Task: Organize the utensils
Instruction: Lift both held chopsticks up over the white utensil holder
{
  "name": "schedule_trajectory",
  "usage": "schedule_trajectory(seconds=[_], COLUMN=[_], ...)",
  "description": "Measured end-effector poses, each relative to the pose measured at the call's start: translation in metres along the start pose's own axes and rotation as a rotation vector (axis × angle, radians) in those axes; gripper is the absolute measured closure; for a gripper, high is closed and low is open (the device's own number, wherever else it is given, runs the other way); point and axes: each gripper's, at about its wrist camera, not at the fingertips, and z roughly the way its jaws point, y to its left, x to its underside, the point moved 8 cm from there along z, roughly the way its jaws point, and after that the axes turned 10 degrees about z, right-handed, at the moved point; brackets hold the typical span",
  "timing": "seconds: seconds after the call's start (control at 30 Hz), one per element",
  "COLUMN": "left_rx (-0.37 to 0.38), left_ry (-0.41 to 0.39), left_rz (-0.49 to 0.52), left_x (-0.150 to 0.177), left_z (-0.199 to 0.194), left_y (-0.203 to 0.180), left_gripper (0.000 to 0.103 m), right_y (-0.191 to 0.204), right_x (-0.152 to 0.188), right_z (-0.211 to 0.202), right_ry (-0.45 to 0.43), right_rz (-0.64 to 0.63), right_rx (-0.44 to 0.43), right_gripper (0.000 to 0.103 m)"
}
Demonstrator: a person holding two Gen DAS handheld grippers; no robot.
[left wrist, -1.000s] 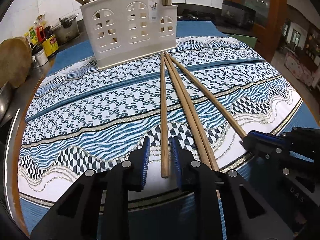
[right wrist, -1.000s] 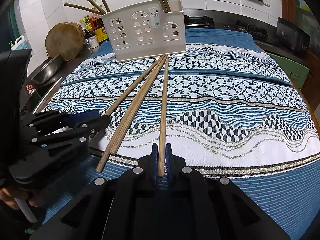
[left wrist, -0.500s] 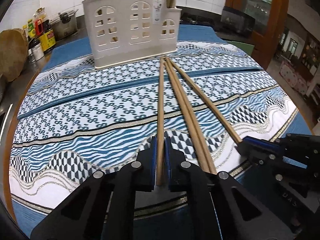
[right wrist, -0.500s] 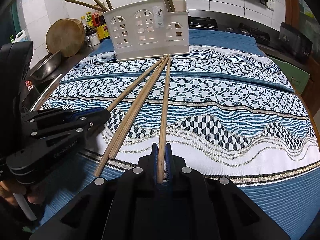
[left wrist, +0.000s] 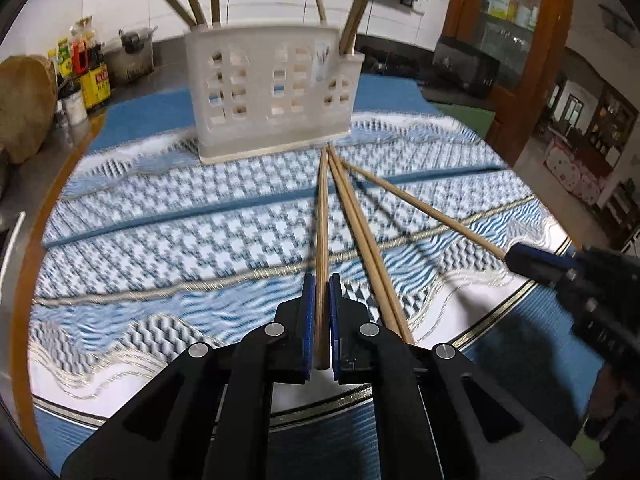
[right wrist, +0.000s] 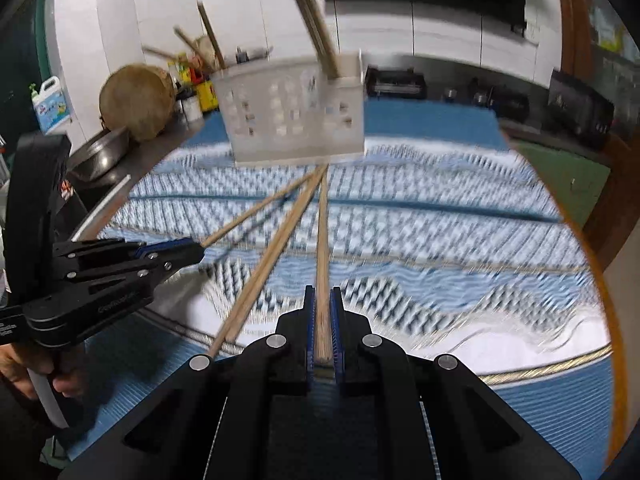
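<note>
Chopsticks look light, stiff and smooth, best pinched near the butt end, as both grippers do: left gripper [left wrist: 320,320] is clamped on one chopstick [left wrist: 321,240], two loose chopsticks [left wrist: 360,236] lie just right of its fingers, and right gripper [right wrist: 320,324] clamps another [right wrist: 322,240]. Only the right view shows the person's hand [right wrist: 66,380]; the holder [left wrist: 272,92] stands beyond the fingertips.

Cloth [left wrist: 168,240] left of the chopsticks [left wrist: 360,240] lies bare; rack [left wrist: 272,96] blocks the far end; bottles [left wrist: 86,76] crowd the counter.
</note>
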Motion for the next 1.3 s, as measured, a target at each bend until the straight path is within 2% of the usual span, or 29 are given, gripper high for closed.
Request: schedule_trajectory(seconds=[0.17, 0.33, 0.6, 0.93, 1.13, 1.3], left_rx=[-0.004, -0.016, -0.028, -0.027, -0.028, -0.026], left_ry=[-0.075, -0.137, -0.176, -0.192, -0.198, -0.207], left_rz=[-0.002, 0.001, 0.005, 0.017, 0.011, 0.016], left_x=[-0.022, -0.043, -0.066, -0.083, -0.092, -0.1], left_z=[-0.028, -0.05, -0.064, -0.069, -0.073, -0.078], left_y=[0.009, 0.018, 0.031, 0.038, 0.047, 0.049], left_gripper=[0.098, 0.098, 0.098, 0.098, 0.098, 0.098], right_y=[0.005, 0.008, 0.015, 0.027, 0.039, 0.045], right_x=[-0.043, -0.087, -0.159, -0.253, -0.286, -0.289], right_z=[-0.029, -0.041, -0.042, -0.052, -0.039, -0.015], right_ry=[-0.085, -0.112, -0.1, -0.187, -0.206, -0.169], right_rz=[-0.047, -0.061, -0.07, -0.084, -0.096, -0.127], right_rx=[-0.008, -0.036, -0.059, -0.028, 0.003, 0.039], right_gripper=[0.096, 0.096, 0.096, 0.096, 0.096, 0.096])
